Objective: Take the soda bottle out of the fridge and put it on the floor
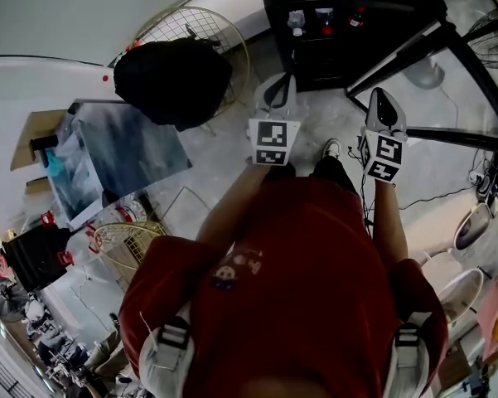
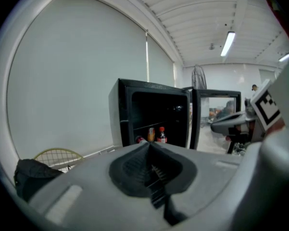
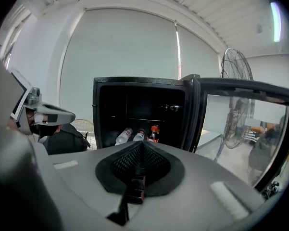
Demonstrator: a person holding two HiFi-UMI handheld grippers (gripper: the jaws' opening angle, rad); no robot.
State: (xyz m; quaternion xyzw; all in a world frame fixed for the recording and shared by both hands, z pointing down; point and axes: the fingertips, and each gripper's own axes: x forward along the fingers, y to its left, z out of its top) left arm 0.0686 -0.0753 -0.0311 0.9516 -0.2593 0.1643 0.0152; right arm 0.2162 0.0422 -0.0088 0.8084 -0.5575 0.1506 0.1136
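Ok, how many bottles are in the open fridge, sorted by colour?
Pale bottles, lying down: 2
Dark soda bottle, red cap, upright: 1
Total: 3

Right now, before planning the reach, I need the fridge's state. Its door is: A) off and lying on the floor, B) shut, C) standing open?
C: the right gripper view shows the fridge door swung open at the right, with the red-capped soda bottle upright inside.
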